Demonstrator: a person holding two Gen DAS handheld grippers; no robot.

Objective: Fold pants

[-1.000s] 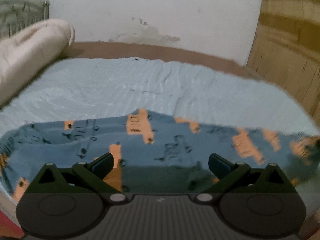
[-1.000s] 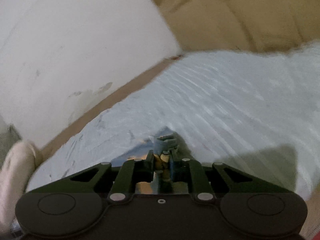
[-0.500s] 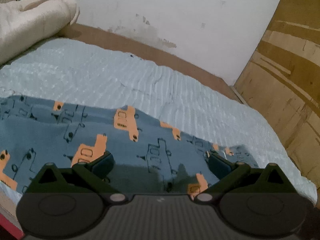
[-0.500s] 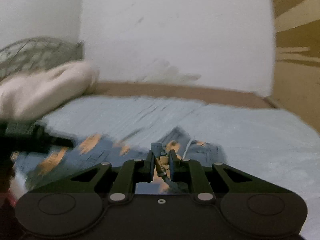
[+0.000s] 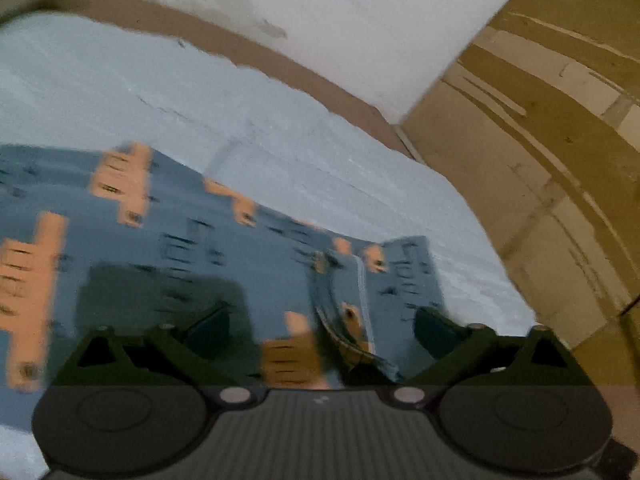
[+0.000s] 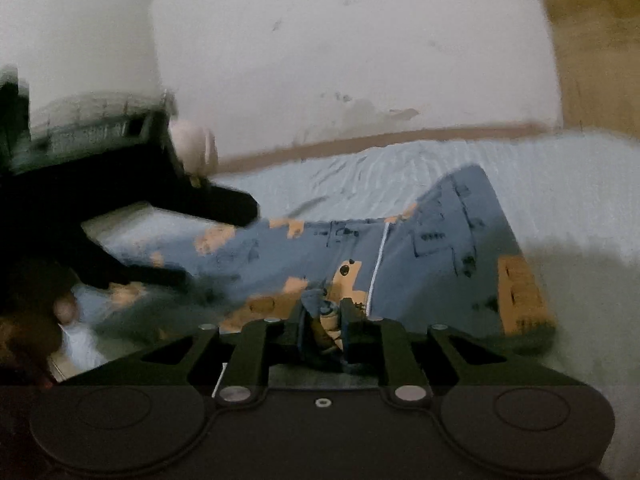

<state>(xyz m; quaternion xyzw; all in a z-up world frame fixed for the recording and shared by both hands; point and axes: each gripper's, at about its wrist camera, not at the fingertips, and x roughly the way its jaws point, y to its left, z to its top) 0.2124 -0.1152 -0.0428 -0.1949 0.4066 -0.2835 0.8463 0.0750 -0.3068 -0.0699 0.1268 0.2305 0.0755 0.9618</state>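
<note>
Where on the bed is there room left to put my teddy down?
The sheet is bare between the pants and the brown bed edge by the wall, and again right of the pants toward the wooden panel. Near the front it is crowded: both tools are at the pants.

The blue cotton pants printed with orange trucks and dark outline drawings lie spread on the pale blue ribbed bedsheet. In the left wrist view they run from 9 o'clock toward 4 o'clock, flat and mostly smooth, ending in a squared hem beside a folded seam with a pale edge. In the right wrist view the pants have one part raised into a peak toward 1 o'clock, and a bunched fold of fabric rises at 6 o'clock.
</note>
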